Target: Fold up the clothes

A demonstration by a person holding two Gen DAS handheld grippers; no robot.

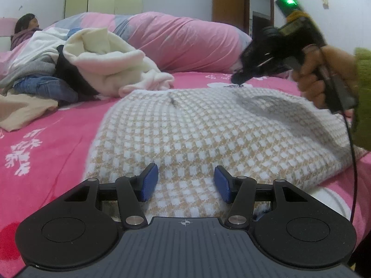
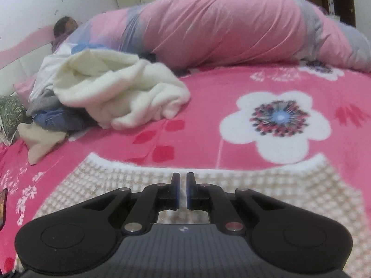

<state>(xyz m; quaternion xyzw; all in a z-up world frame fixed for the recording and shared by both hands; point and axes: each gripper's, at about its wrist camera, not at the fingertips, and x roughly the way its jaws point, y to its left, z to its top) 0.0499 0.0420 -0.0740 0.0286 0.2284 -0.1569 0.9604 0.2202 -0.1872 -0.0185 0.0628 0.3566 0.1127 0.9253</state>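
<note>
**Ana:** Left wrist view first: the left gripper has its blue pads standing apart, about half spread, with nothing pinched. The checked sweater, tan and white, lies flat on the pink bedspread directly under and ahead of those pads; whether they graze the knit I cannot tell.

**Ben:** And the other tool?

**Ana:** The right gripper shows far ahead and to the right of the left one, at the sweater's far edge, held by a hand in a green sleeve. Its tips are blurred there. In the right wrist view, the right gripper has its jaws drawn almost together, only a slim gap between them, and I see no cloth in that gap.

**Ben:** What lies past it?

**Ana:** The sweater's white edge runs just ahead of the fingertips, then bedspread with a big white flower ahead and right. Ahead and left sits a pile of clothes, a cream garment on top, jeans beneath. Behind everything lies a rolled pink quilt. A person is at the far left, by the wall.
</note>
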